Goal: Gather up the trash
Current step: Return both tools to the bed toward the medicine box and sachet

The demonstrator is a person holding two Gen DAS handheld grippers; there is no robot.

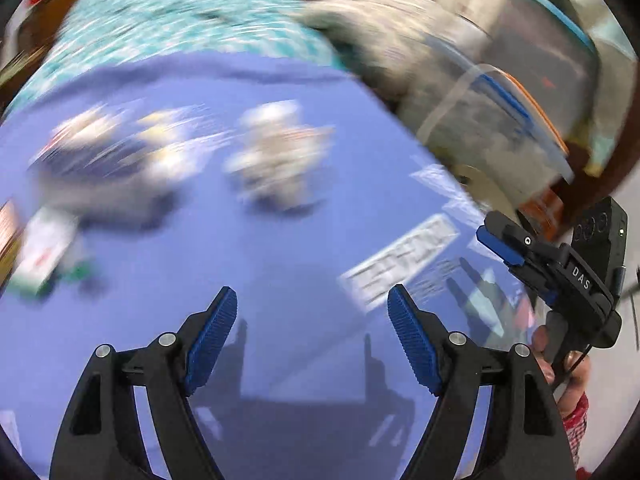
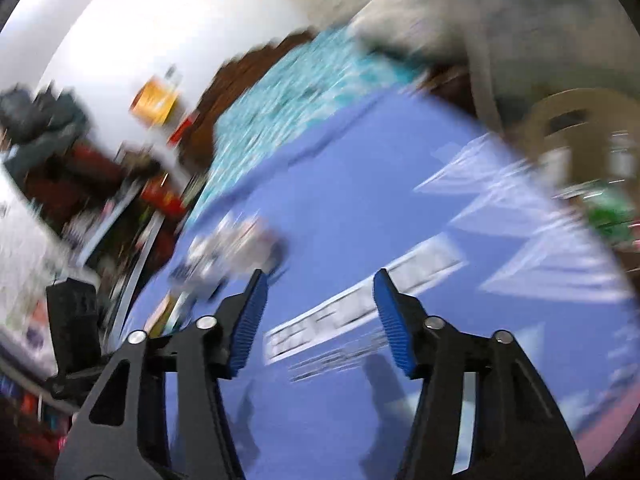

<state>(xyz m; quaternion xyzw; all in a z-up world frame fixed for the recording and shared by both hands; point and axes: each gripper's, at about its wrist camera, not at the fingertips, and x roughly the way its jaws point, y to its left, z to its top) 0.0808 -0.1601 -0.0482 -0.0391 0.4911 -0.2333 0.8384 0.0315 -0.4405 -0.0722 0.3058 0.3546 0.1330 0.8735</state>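
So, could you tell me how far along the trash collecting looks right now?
Nothing clearly looks done; the blur hides whether anything has been collected. In hand: nothing, since the left gripper and right gripper both stand open and empty above the blue sheet. Left: a crumpled wad, blurred wrappers and a small carton lie on the sheet.

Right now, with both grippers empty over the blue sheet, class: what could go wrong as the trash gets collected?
1. Both views are badly blurred, so a grab at the crumpled wrapper may miss.
2. The left gripper and right gripper stand close together and might collide.
3. Open jaws could snag the blue sheet itself.
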